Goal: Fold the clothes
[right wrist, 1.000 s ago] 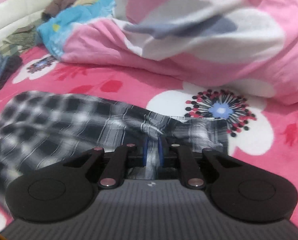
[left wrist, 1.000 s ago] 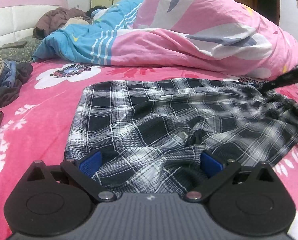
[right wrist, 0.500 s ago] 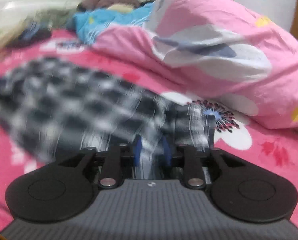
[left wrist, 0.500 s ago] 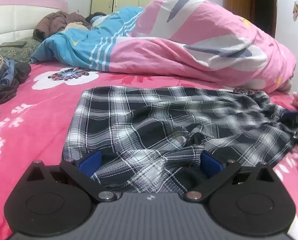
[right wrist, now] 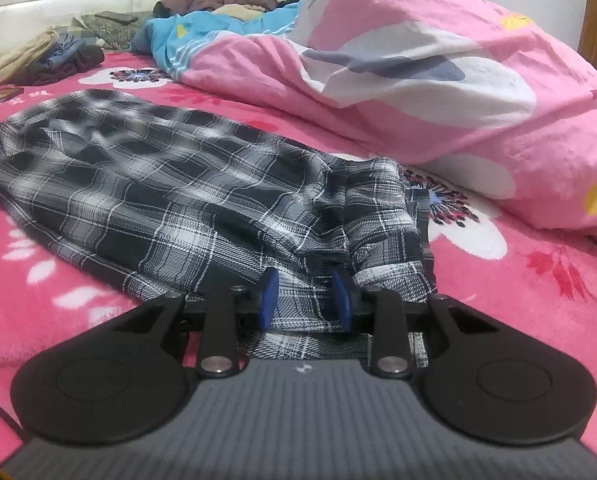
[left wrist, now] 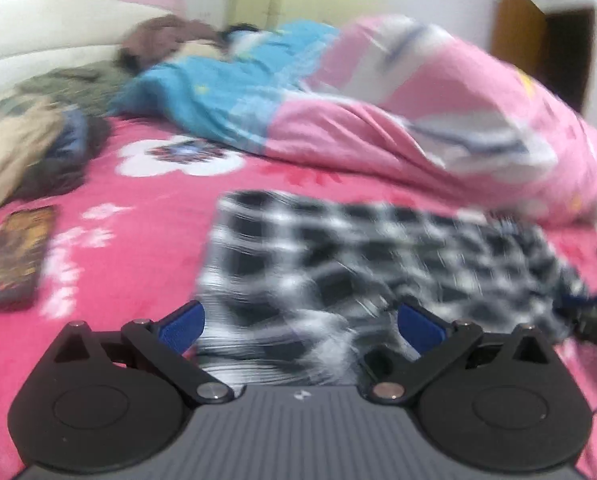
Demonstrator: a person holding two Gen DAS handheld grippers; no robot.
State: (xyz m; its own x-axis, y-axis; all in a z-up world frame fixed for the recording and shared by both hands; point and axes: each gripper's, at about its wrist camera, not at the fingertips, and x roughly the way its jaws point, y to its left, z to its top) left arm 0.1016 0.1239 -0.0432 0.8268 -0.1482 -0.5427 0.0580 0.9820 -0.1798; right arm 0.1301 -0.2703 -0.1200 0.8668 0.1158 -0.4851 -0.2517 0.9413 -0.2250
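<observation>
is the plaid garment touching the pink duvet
Apart. The right wrist view shows a strip of pink bedsheet between the plaid garment and the pink duvet.

Both wrist views look low across the bed [right wrist: 538, 300], sharing the plaid garment [right wrist: 178, 200].

**Plaid garment, spread on bed**

Black-and-white checked garment [right wrist: 170, 196], thin white lines crossing dark squares. Spread mostly flat on the pink flowered bed cover [right wrist: 538, 280], broad and wrinkled, long axis running across the bed. Bunched and folded over at the right end, edges doubled there. Lying near the bed's front edge, just short of the heaped bedding behind. Badly blurred in left wrist view [left wrist: 378, 264].
</observation>
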